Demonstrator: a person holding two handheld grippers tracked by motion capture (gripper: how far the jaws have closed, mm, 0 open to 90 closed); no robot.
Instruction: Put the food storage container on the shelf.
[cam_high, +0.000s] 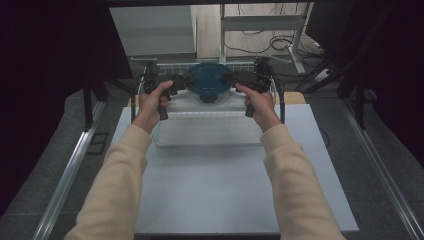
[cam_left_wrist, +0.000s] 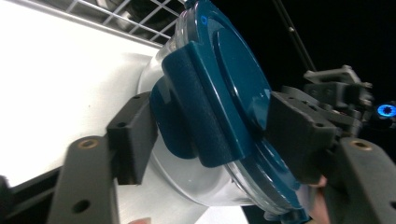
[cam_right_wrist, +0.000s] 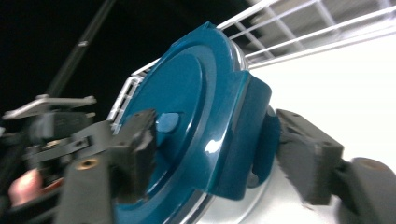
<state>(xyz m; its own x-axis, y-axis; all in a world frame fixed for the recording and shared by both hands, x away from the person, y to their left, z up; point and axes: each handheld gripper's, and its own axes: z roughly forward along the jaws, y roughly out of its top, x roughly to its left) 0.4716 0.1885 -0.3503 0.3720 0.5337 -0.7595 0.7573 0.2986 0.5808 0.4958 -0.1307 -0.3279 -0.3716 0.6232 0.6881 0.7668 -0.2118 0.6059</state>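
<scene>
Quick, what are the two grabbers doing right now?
Left gripper: closed on a clip of the blue lid.
Right gripper: closed on the clip on the lid's other side.

Setting: a lab or test room set up for recording, not a home.
Work surface: a plain pale table (cam_high: 240, 195) on grey carpet (cam_high: 45, 165).
Left and right: black curtains (cam_high: 45, 60) screening the station.
Floor edges: metal rails (cam_high: 70, 175) running near to far beside the table.
Far side: loose cables (cam_high: 285, 42) on the floor and a metal desk frame (cam_high: 265, 22).
</scene>
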